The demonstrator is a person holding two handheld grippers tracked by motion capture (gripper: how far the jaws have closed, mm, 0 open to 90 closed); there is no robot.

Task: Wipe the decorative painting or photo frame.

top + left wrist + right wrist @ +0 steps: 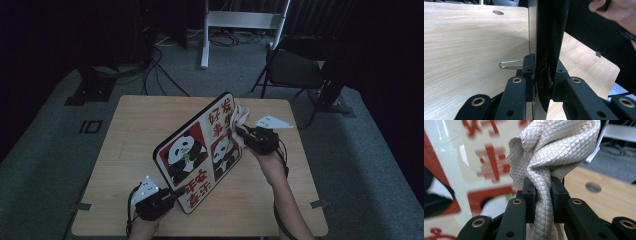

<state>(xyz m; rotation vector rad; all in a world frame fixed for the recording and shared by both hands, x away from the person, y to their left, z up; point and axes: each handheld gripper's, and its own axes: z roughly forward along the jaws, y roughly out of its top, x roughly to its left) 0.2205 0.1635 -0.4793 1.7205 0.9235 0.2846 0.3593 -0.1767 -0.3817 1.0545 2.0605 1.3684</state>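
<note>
Panda board (199,152) stands tilted on edge on the wooden table (130,130), and your left gripper (170,196) is clamped on its near lower edge, jaws pressed to both faces. Your right gripper (243,134) is clenched on a bunched cream cloth (242,114), which touches the board's printed face near its far top corner. A wire stand (510,64) juts out behind the board.
</note>
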